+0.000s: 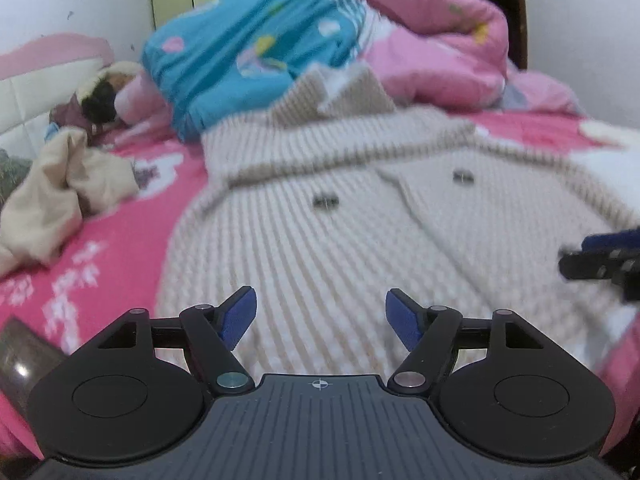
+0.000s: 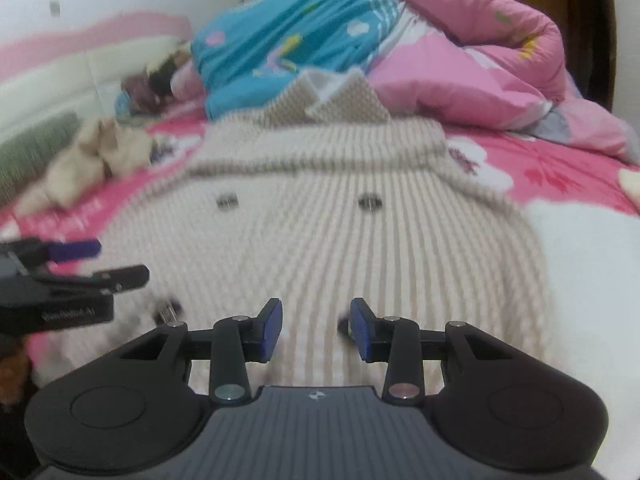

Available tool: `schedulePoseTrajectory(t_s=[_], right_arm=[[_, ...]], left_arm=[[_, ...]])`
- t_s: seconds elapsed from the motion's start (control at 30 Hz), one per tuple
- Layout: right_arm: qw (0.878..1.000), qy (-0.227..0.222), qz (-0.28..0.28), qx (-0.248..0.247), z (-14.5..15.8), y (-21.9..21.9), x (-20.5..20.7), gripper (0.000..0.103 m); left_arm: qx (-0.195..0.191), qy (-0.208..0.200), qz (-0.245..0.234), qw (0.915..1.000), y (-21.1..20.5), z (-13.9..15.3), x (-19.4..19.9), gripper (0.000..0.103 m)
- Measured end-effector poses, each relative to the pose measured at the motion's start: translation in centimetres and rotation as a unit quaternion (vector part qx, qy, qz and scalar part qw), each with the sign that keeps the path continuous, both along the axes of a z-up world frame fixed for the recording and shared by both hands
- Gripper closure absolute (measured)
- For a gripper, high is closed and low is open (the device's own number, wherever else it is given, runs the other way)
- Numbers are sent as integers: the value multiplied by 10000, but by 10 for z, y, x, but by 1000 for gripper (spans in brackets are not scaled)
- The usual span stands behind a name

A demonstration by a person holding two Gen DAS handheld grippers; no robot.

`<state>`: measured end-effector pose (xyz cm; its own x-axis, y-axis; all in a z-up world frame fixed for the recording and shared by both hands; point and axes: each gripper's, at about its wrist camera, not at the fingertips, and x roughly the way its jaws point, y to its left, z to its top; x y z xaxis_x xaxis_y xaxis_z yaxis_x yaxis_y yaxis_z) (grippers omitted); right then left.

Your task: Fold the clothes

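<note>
A beige ribbed knit cardigan [image 1: 320,216] with dark buttons [image 1: 325,201] lies spread flat on the pink bedsheet [image 1: 80,264], collar toward the pillows. My left gripper [image 1: 320,316] hovers over its lower hem, open, with nothing between the blue pads [image 1: 240,316]. The right gripper [image 1: 572,253] shows at the right edge of that view. In the right wrist view the cardigan [image 2: 320,232] fills the middle, and my right gripper [image 2: 316,328] is open above the hem, its pads [image 2: 270,332] empty. The left gripper [image 2: 124,260] pokes in from the left, over the cardigan's left edge.
A crumpled cream garment [image 1: 60,200] lies on the sheet to the left. A blue quilt [image 1: 256,48] and a pink quilt [image 1: 440,40] are piled behind the collar. White fabric [image 2: 592,260] lies to the right. A padded headboard [image 1: 24,96] borders the far left.
</note>
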<state>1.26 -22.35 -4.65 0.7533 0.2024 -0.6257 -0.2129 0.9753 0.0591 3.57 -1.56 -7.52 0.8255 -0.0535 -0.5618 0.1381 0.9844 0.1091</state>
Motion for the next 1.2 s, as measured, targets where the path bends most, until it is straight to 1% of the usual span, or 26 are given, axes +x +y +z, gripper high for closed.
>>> schedulePoseTrajectory(t_s=[0.03,0.07,0.1,0.17,0.23,0.27,0.33,0.37,0.5,0.63,0.73,1.03,1.2], right_arm=[[9999,-142,-59,-65,-11,1,-4,55],[9993,-354,-80,-124,-17,2,-10,53],[9987,-462,-92,-178,-19,2,-14,52],[9987,-447,-205,-96,-17,1,-13,51],[9988,-426,-219,-74,-17,0,-12,50],[9988,-436,-222,-78,-17,-1,-12,50],[9985,-469,-272,-48,-19,-1,-15,49],[9983,-482,-316,-19,-21,-1,-16,49],[9976,-522,-459,-1,-24,3,-20,48],[9976,-492,-494,-22,-23,4,-19,48],[9978,-453,-489,-11,-22,3,-18,48],[9980,-408,-481,-25,-21,4,-17,48],[9982,-377,-476,-25,-21,4,-16,48]], left_arm=[[11,28,48,10000,-1,-9,0,29],[-64,-64,143,9999,-1,-13,-1,27],[-131,-118,251,9995,0,-14,-4,24],[-237,-122,345,9990,2,-14,-4,22],[-333,-126,421,9985,4,-15,-3,16],[-388,-132,456,9981,6,-15,-4,14],[-435,-134,474,9978,8,-17,-6,6],[-454,-135,480,9977,9,-18,-7,5],[-500,-109,508,9974,9,-21,-12,3],[-537,-13,536,9971,10,-20,-9,1],[-521,27,532,9972,10,-19,-8,0],[-500,358,515,9968,10,-13,0,0],[-557,488,539,9958,13,-10,2,0]])
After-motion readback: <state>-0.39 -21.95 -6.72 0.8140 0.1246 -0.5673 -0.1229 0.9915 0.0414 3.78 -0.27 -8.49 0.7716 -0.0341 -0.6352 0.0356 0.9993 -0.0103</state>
